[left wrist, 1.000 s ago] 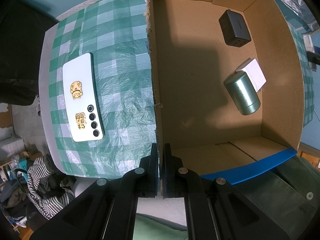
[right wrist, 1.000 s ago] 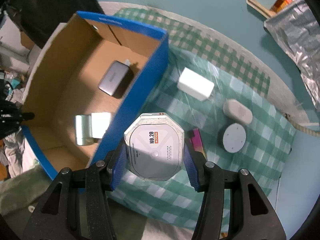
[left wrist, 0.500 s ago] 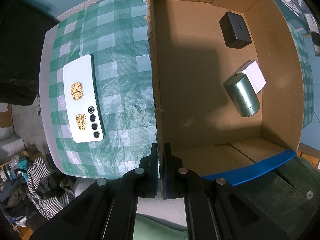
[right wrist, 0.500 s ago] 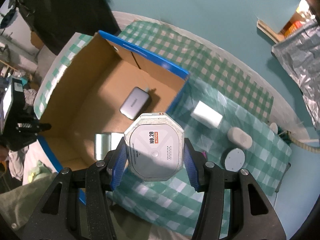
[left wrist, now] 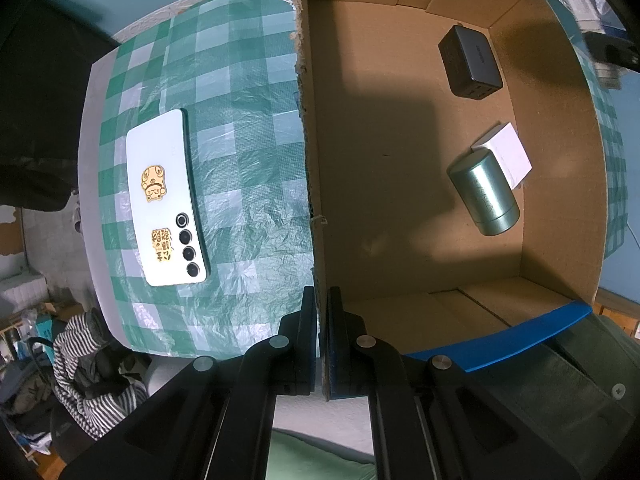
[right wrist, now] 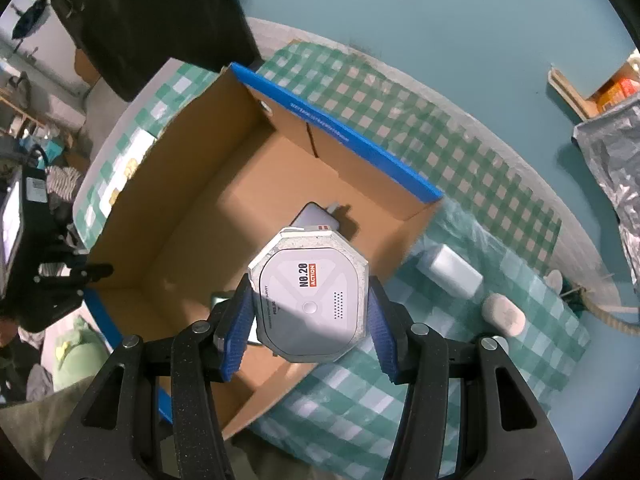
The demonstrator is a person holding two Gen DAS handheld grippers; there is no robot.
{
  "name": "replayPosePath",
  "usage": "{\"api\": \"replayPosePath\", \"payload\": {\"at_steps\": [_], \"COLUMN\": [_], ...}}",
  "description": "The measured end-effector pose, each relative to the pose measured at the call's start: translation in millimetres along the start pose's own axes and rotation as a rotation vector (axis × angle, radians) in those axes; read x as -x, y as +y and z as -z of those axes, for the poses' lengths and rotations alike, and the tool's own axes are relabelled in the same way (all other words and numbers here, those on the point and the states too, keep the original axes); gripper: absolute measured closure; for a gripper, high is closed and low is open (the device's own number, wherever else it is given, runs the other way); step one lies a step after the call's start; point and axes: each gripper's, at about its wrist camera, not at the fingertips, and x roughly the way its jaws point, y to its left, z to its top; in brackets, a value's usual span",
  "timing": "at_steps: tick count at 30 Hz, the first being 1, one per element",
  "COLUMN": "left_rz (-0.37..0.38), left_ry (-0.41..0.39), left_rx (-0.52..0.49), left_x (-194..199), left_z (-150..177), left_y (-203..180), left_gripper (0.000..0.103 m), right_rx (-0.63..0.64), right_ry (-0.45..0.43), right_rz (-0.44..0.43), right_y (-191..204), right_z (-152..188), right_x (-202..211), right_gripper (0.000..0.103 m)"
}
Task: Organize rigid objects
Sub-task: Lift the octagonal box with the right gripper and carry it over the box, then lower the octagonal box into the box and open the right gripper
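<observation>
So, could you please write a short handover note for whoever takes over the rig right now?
Left tool: shut on the near wall of the cardboard box, steadying it.
Right tool: shut on the white octagonal device, held above the box interior.
Done: dark charger, green metal can and small white box lie in the box.
Left: release the device into the box, then collect the phone, white block and white oval case from the checked cloth.

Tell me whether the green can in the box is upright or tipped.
Tipped. The green can lies on its side on the box floor, against a white block.
</observation>
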Motion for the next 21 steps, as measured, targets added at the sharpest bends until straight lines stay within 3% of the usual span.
{"api": "replayPosePath", "payload": {"at_steps": [21], "left_rz": [-0.002], "left_ry": [-0.002], "left_rx": [0.0], "left_x": [-1], "left_z": [-2], "left_y": [-1], "left_gripper": [0.098], "right_rx": [0.012], "right_ry": [0.092], "right_rz": [0.022], "right_y": [7], "right_z": [1], "right_x": [-60], "right_gripper": [0.049]}}
